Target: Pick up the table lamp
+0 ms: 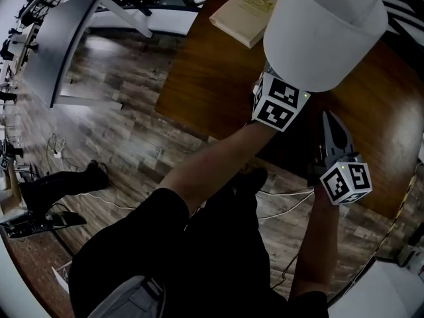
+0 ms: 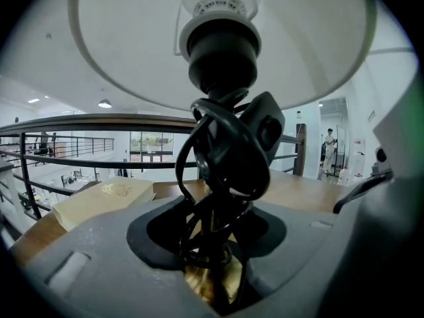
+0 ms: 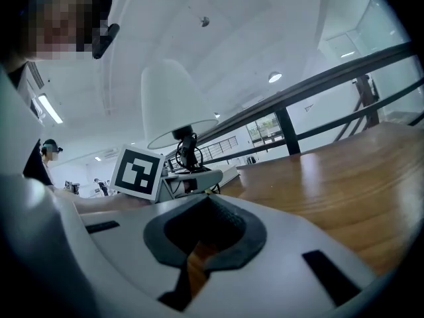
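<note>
The left gripper (image 1: 270,85) is reaching forward over the brown wooden table (image 1: 212,78), its jaws clamping the brass stem (image 2: 211,280) of the white-shaded table lamp (image 1: 323,28), which is wound with glossy black cord (image 2: 222,164). The right gripper (image 1: 330,128) is hovering just beside it, near the table's front edge, its jaws pressed together on nothing. A cream hardcover book (image 1: 246,6) is lying at the far side, well apart.

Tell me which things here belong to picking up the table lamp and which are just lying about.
Part of the job:
- table lamp, with its cord wound round the stem
- left gripper, fingers closed on that stem

Just lying about:
- book on the wooden table
- right gripper, shut on nothing
- cables on the floor
</note>
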A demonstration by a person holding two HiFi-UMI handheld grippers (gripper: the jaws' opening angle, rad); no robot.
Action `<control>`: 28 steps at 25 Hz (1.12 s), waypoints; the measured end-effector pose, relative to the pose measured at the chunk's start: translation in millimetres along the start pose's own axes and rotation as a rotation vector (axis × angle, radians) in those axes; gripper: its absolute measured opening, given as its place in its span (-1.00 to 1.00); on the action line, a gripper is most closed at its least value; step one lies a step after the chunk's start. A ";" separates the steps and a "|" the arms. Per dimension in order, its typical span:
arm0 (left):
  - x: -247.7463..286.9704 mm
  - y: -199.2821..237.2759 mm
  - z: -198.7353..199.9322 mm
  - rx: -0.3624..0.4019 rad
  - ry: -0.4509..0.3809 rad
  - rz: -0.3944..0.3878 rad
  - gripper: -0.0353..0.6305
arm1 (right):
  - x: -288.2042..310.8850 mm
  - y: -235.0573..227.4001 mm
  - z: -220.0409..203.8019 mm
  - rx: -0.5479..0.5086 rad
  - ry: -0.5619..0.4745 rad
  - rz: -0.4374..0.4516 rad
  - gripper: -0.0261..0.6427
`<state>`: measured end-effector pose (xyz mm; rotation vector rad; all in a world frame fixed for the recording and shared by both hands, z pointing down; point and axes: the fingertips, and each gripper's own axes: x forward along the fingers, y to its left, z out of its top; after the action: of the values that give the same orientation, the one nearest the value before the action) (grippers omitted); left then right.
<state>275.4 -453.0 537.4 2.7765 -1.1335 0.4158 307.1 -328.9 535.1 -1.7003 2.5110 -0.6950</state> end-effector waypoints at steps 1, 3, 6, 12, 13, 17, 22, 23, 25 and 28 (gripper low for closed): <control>0.7 0.0 -0.6 -0.002 0.010 -0.002 -0.36 | 1.0 -1.1 0.5 -0.001 0.004 -0.001 -0.89; 2.9 -0.1 -2.0 -0.008 0.031 -0.008 -0.36 | 4.3 -4.3 1.7 -0.002 0.009 -0.004 -0.89; 4.6 -2.3 -5.0 -0.013 0.056 -0.018 -0.36 | 8.8 -9.1 -0.8 -0.005 0.025 -0.006 -0.89; 7.6 3.6 -4.9 0.042 0.039 0.024 -0.36 | 26.2 -33.8 -9.0 0.018 0.096 -0.030 -0.89; 8.8 3.9 -5.1 0.048 0.037 0.026 -0.36 | 26.8 -38.2 -9.8 0.024 0.110 -0.042 -0.89; 12.3 4.2 -4.8 0.052 0.042 0.016 -0.36 | 25.8 -45.1 -10.1 0.015 0.137 -0.063 -0.89; 13.8 1.9 -6.0 0.161 0.036 0.040 -0.61 | 21.7 -38.7 -12.0 0.015 0.130 -0.056 -0.89; 14.0 1.9 -6.4 0.165 0.033 0.041 -0.62 | 20.6 -37.1 -12.8 0.018 0.126 -0.055 -0.89; 14.8 2.2 -3.2 0.162 0.021 0.040 -0.64 | 18.9 -35.7 -14.1 0.026 0.120 -0.055 -0.89; 15.5 0.2 2.3 0.170 0.001 0.039 -0.67 | 16.6 -36.1 -16.9 0.039 0.117 -0.059 -0.89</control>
<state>286.3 -463.9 539.8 2.9006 -1.2065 0.5422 327.4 -348.7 567.6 -1.7775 2.5121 -0.8667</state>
